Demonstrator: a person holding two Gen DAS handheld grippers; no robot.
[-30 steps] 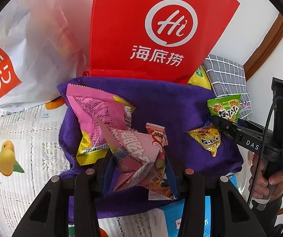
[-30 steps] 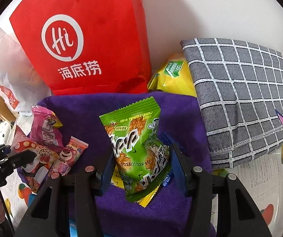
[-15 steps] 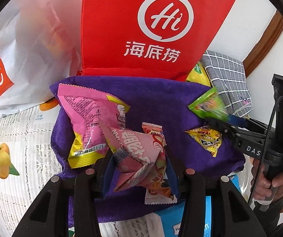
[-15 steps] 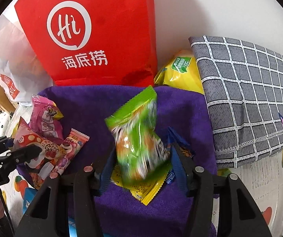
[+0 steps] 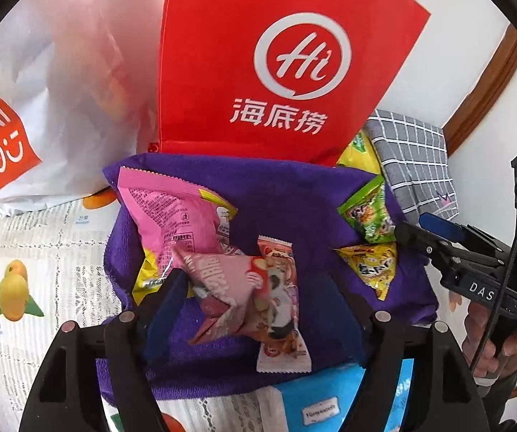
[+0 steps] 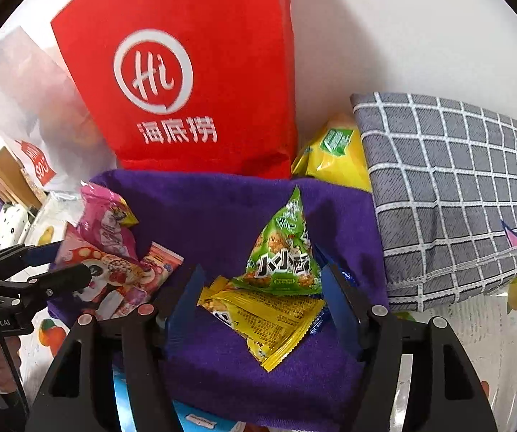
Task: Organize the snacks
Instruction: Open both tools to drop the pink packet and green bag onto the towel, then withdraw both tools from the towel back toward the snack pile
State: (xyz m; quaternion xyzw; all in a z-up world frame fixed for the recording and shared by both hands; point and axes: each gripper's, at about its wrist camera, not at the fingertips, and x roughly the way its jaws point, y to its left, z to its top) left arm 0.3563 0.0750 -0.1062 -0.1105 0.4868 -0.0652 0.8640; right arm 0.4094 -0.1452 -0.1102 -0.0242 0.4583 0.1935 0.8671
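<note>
Snack packets lie on a purple towel (image 5: 276, 194) spread over the worktop, in front of a red paper bag (image 5: 258, 54). Left claw (image 5: 258, 298) points steeply down over the towel; its jaws are opening, and a pink snack packet (image 5: 229, 280) lies between them, touching the left blue pad while the other pad stands clear. Beside it lie a larger pink packet (image 5: 172, 216) and a flat wrapper with cartoon print (image 5: 280, 309). Right claw (image 6: 262, 298) also tilts steeply down, jaws opening, with a green snack packet (image 6: 283, 252) resting tilted on a yellow snack packet (image 6: 269, 320) between the pads, released. A hand (image 5: 489, 338) grips the right tool's handle. Further right rests a grey checked pouch (image 6: 449, 194).
</note>
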